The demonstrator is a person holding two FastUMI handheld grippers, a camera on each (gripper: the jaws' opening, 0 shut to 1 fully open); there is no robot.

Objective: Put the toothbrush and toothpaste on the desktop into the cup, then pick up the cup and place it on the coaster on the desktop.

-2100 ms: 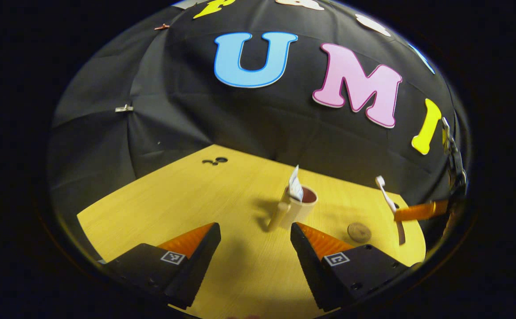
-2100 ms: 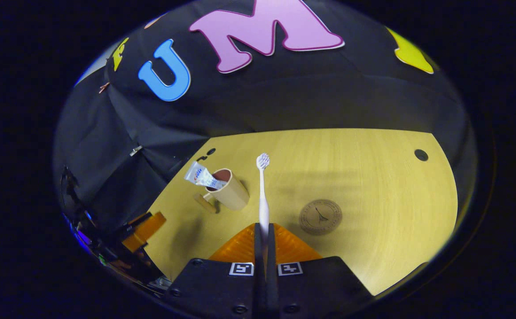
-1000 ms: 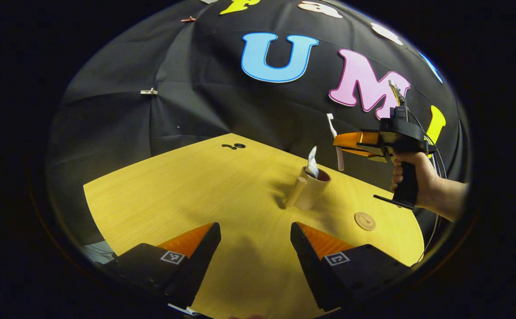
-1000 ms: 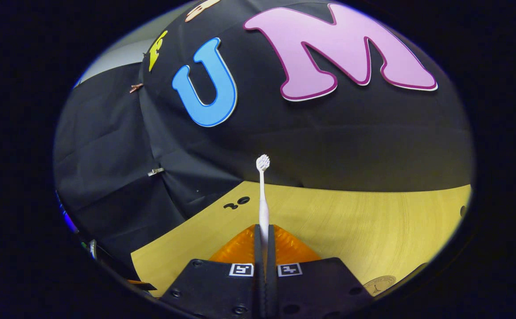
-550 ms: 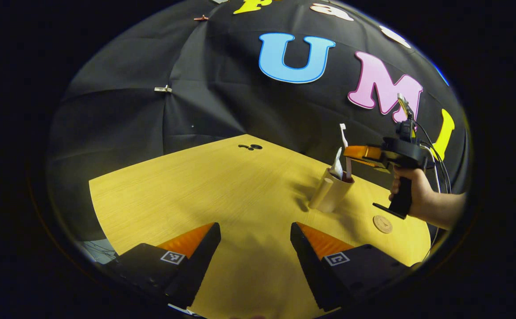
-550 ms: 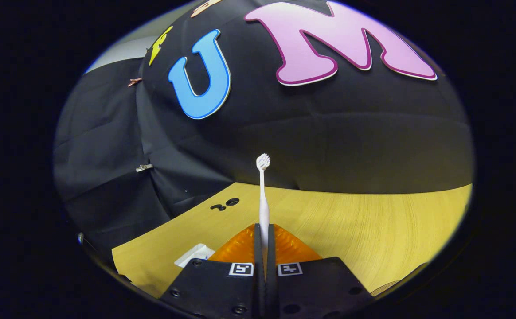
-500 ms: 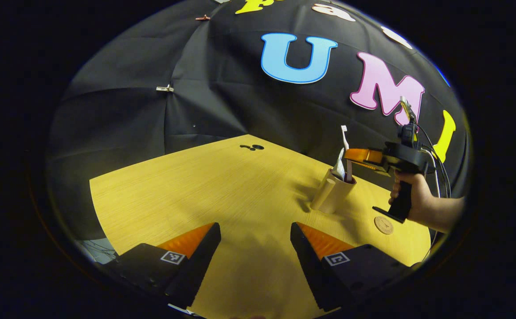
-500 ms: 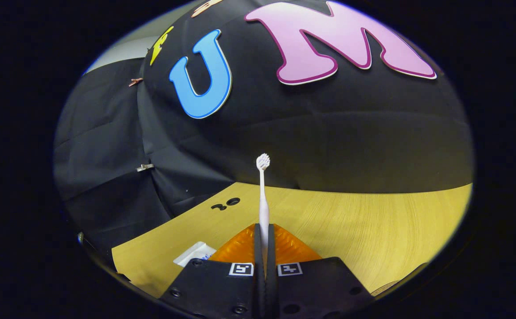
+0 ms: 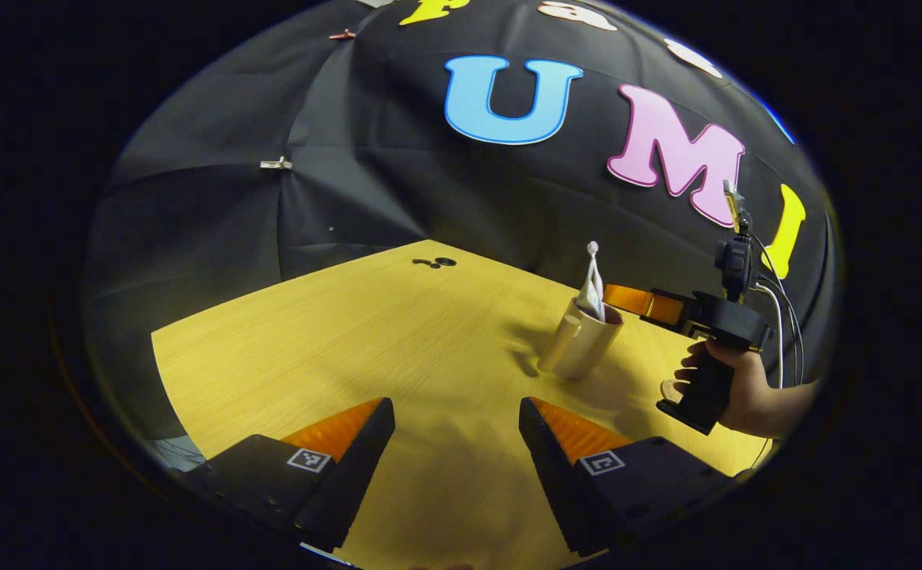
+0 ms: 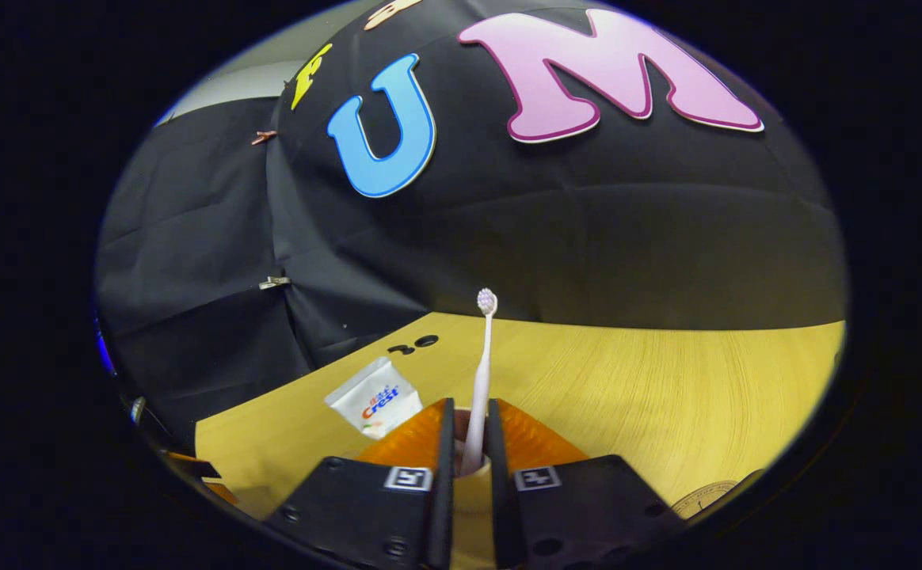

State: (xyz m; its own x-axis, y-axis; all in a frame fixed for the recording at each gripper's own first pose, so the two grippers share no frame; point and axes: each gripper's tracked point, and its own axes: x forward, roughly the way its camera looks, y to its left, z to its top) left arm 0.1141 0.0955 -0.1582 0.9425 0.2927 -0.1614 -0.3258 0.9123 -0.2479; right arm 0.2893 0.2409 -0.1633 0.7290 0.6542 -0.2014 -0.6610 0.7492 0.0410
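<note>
Toothbrush [image 10: 480, 380] is standing in the cup [image 9: 580, 348] beside the toothpaste [image 10: 374, 397], right gripper [image 10: 467, 443] fingers parted and released around it; left gripper [image 9: 457, 443] is hanging open near the desktop [image 9: 334, 340], whose coaster [image 10: 702, 499] is peeking at right.

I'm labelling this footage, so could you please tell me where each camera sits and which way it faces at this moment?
Left gripper view: rides on the left gripper, low over the desk, facing the cup with the toothpaste; it catches the right gripper and the hand that holds it.
Right gripper view: rides on the right gripper, right above the cup, facing the back wall; its parted fingers flank the toothbrush.
Shared: cup, toothpaste, toothbrush, desk.
</note>
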